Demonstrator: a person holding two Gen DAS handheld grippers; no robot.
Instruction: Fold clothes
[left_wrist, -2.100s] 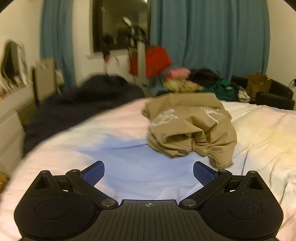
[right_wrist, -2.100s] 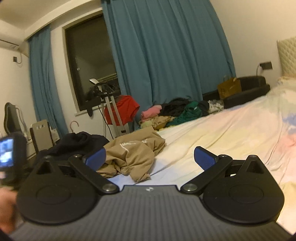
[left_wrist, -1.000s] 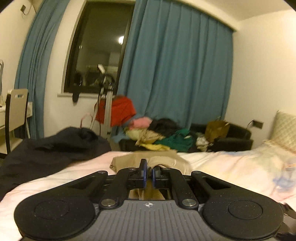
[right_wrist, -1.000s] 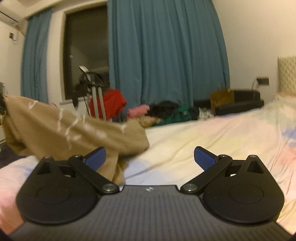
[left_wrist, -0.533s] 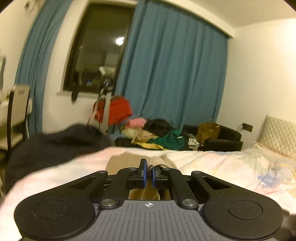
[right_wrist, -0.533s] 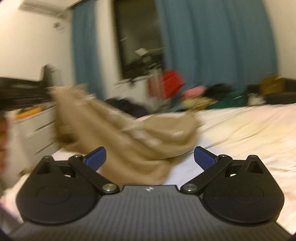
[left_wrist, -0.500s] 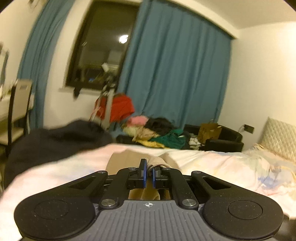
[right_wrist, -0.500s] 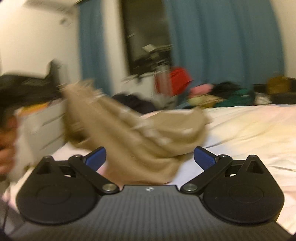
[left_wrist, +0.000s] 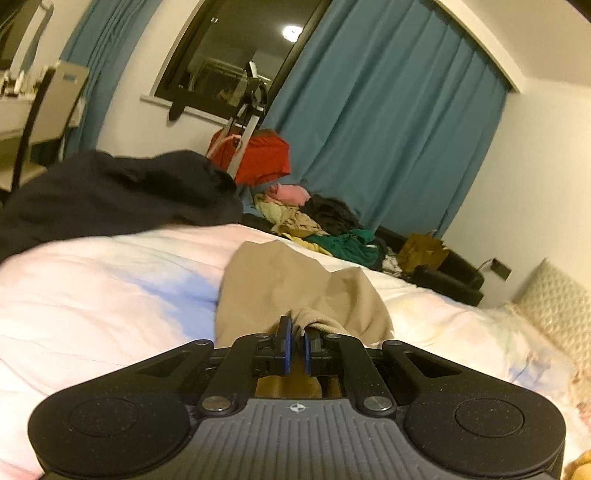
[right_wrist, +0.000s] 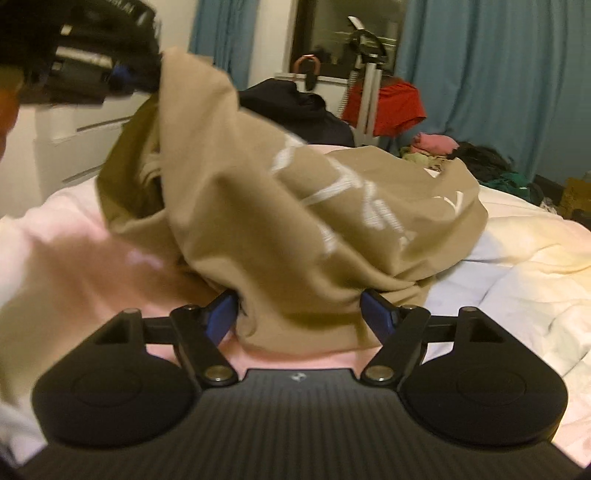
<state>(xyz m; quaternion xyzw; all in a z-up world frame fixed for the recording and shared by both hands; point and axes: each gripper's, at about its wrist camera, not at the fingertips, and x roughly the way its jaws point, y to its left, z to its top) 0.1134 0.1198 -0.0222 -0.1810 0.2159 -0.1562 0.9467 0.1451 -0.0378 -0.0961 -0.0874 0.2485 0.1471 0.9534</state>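
While the left hand-held gripper (left_wrist: 295, 345) clamps one tan shirt (right_wrist: 295, 206), the right hand-held gripper (right_wrist: 301, 314) has been closing around it.

Tan shirt (right_wrist: 295, 221), white lettering

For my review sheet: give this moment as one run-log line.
left hand-held gripper: shut on tan shirt | right hand-held gripper: closing around shirt hem, not yet pinched | shirt partly on bed
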